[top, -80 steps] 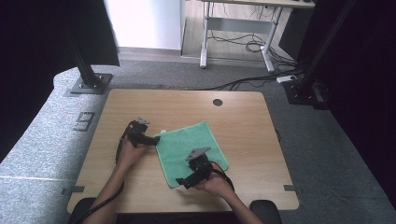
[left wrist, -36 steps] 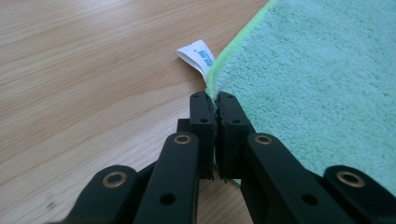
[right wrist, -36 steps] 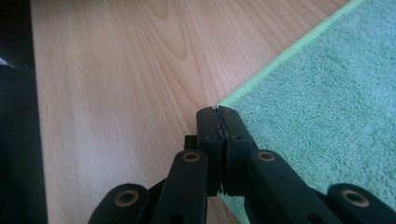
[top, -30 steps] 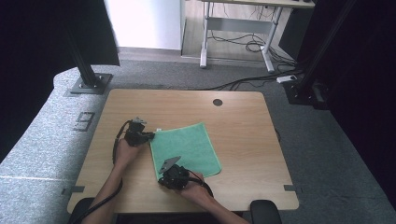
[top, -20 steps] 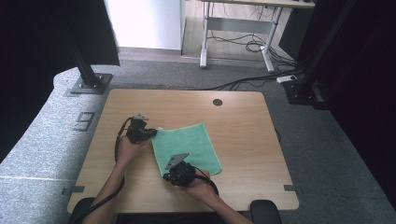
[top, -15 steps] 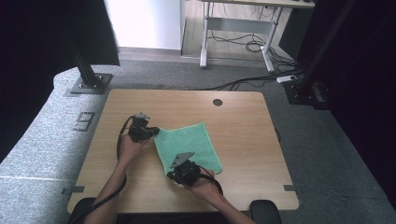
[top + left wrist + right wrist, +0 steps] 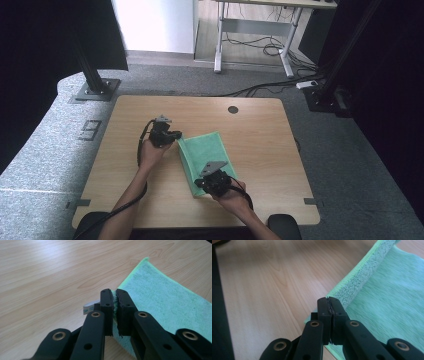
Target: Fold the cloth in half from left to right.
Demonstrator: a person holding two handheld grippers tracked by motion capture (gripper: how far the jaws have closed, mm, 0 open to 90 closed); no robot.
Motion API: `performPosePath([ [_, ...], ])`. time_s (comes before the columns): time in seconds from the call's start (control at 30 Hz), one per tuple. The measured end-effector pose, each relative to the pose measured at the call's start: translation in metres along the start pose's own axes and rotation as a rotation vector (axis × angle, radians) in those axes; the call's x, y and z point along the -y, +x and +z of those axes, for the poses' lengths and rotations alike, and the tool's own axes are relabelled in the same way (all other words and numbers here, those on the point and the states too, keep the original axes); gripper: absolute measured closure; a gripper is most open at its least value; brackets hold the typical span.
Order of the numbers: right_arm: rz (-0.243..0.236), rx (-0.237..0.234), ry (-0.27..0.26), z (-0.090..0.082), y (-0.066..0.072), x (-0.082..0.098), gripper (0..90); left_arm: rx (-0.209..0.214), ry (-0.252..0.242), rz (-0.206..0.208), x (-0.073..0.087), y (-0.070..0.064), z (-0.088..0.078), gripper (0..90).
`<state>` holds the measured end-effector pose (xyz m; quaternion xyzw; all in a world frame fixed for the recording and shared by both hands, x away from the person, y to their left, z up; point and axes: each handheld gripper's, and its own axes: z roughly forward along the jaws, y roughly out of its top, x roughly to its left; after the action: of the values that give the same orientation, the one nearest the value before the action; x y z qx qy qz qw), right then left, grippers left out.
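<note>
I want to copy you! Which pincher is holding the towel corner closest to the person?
The right gripper pinches the green towel at its near corner by the table's front edge; the left gripper holds the farther corner.

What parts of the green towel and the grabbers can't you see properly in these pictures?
- Left gripper view: the corner of the green towel is pinched between the left gripper pads, so it is hidden. The white tag is partly behind a jaw and too blurred to read.
- Right gripper view: the right gripper covers the towel edge it holds; the picture's edge cuts the towel off.
- High view: both grippers' jaws are too small to judge.
</note>
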<state>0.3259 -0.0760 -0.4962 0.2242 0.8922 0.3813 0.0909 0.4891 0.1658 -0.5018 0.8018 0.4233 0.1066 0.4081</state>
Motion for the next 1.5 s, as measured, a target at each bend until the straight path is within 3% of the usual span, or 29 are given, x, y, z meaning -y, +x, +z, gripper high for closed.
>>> performPosePath([
  [0.43,0.072,0.078,-0.009,-0.026,-0.026,0.025,87.7,-0.020,0.010,0.103,-0.024,-0.029,0.036,83.8],
  [0.83,0.100,0.105,-0.005,-0.041,-0.038,0.040,87.7,-0.020,0.044,0.176,-0.041,-0.051,0.059,82.8],
  [1.1,0.118,0.121,-0.001,-0.048,-0.045,0.050,87.6,-0.014,0.059,0.199,-0.049,-0.063,0.074,82.3],
  [1.5,0.182,0.143,0.018,-0.043,-0.060,0.068,87.2,-0.022,0.116,0.212,-0.052,-0.068,0.097,79.8],
])
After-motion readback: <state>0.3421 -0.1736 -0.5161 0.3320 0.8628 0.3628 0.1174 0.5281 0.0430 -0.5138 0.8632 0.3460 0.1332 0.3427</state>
